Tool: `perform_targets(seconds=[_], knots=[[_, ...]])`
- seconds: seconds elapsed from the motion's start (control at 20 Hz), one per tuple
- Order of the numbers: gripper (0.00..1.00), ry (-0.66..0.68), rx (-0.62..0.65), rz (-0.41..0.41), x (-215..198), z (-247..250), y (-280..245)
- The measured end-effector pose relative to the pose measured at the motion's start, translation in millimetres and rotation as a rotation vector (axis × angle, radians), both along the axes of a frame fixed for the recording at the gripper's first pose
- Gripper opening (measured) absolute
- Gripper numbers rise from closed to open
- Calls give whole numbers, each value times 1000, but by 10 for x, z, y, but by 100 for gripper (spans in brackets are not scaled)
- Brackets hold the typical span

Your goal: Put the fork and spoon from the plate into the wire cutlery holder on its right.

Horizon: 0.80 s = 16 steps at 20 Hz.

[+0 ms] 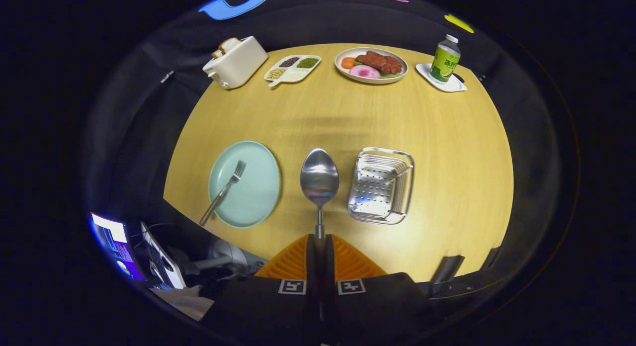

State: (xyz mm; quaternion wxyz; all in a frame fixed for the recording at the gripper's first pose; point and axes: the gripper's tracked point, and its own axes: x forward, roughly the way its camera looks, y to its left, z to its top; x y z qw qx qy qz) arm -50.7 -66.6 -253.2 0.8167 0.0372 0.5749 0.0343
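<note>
My gripper (pixel 319 241) is shut on the handle of a steel spoon (pixel 319 179), whose bowl sticks out ahead of the fingers, held up over the wooden table between plate and holder. The pale green plate (pixel 258 197) lies to the left of the fingers. A fork (pixel 223 191) rests across it, tines toward the plate's middle, handle overhanging the near left rim. The wire cutlery holder (pixel 381 184), a shiny metal basket with a perforated bottom, stands to the right of the spoon with nothing in it.
Along the table's far edge stand a white toaster (pixel 236 62) with bread, a divided tray of beans (pixel 292 68), a plate of food (pixel 371 64) and a green bottle (pixel 445 58) on a white coaster. A laptop (pixel 117 244) sits below the near left table edge.
</note>
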Motion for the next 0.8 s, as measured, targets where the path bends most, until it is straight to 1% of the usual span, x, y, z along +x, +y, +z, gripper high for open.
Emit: perform_targets(seconds=[0.1, 0.25, 0.4, 0.55, 0.7, 0.8], knots=[[8, 34, -9, -14, -31, -20, -238], [8, 86, -1, -17, -19, -65, -416], [8, 165, 11, 0, 7, -152, -472], [8, 201, 21, 22, 96, -217, -431], [8, 254, 7, 67, 78, -286, -406], [8, 267, -5, 70, 92, -318, -427]])
